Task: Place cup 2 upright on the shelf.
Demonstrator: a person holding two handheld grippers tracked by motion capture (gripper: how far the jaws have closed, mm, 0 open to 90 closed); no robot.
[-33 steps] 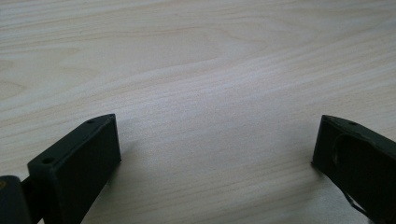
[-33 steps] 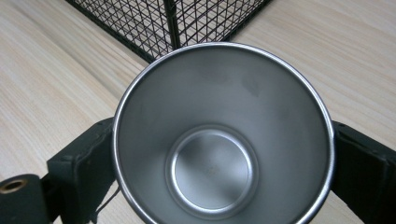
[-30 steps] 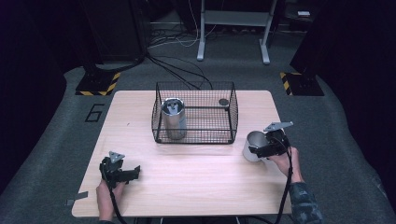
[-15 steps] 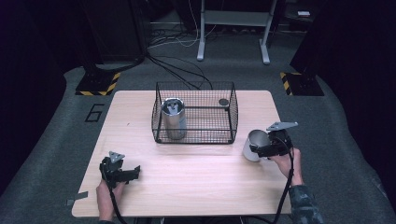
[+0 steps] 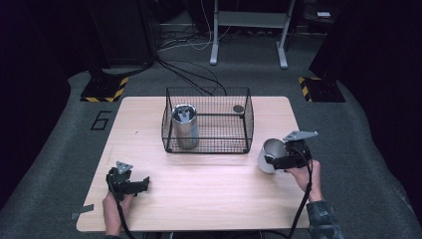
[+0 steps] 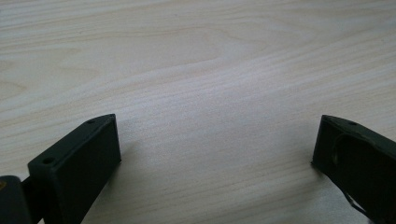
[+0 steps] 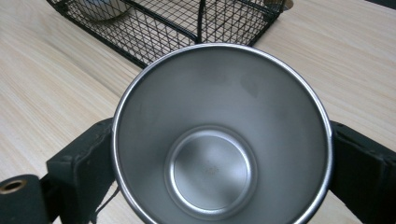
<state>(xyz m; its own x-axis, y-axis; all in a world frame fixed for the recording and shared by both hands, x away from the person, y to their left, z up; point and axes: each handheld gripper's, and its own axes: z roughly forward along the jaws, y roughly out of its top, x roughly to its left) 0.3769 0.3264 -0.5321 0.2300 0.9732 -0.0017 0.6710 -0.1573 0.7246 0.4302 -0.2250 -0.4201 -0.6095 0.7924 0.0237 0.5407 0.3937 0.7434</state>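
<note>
high view: right hand-held gripper (image 5: 276, 160) clamps steel cup (image 5: 268, 155), mouth tilted left; left hand-held gripper (image 5: 142, 184) wide.

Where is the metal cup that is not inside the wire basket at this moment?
In the high view the metal cup is held tilted between the jaws of the right gripper, over the table's right side, just right of the wire basket.
</note>
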